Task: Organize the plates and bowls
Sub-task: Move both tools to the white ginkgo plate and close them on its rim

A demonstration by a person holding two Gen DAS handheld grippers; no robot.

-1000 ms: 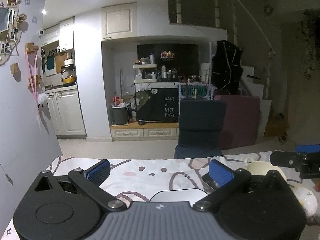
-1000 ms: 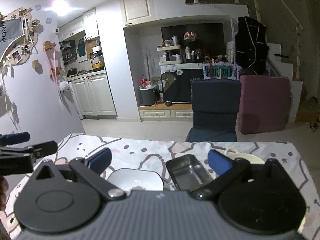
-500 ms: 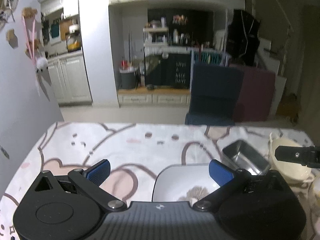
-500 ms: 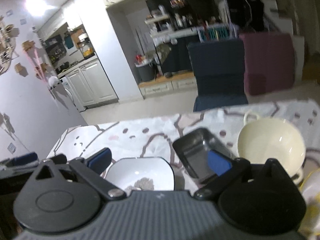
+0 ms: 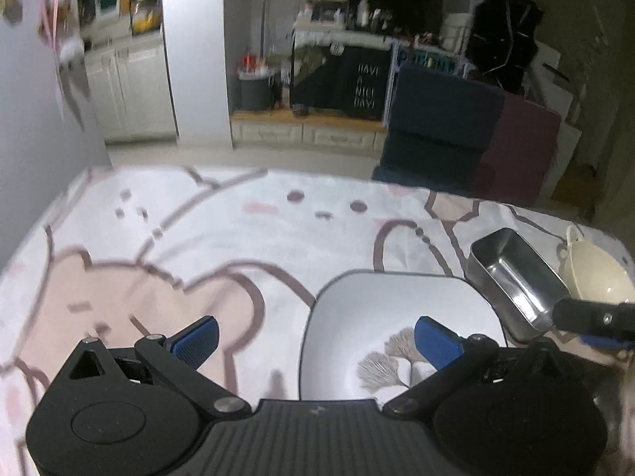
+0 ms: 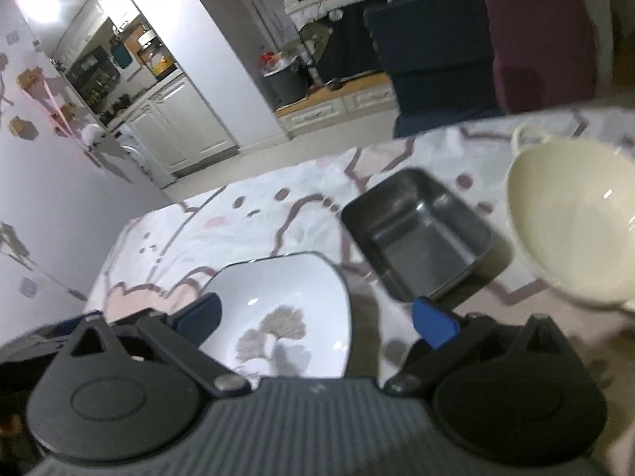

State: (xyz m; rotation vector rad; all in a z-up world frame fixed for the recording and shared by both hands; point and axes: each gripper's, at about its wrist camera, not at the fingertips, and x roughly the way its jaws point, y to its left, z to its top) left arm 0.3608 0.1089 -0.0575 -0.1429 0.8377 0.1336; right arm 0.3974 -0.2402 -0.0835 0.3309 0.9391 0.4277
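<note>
So, white square plate (image 5: 401, 317) with a grey leaf print sits on the table near its front edge, on the pink-and-white patterned tablecloth (image 5: 198, 238). Steel rectangular tray (image 5: 516, 273) lies just beside the plate's right corner, empty, angled. Cream bowl (image 6: 575, 230) with a small loop handle is right of the tray, close by. Left gripper (image 5: 315, 335) hovers over the plate's left half, jaws wide apart, nothing between them; right blue pad over the plate, left pad over cloth. Right gripper (image 6: 317, 315) also has jaws spread, empty, above the plate's right side and the tray's near corner. Dark blue chair (image 5: 440, 135) stands behind the table. Kitchen background blurred.
</note>
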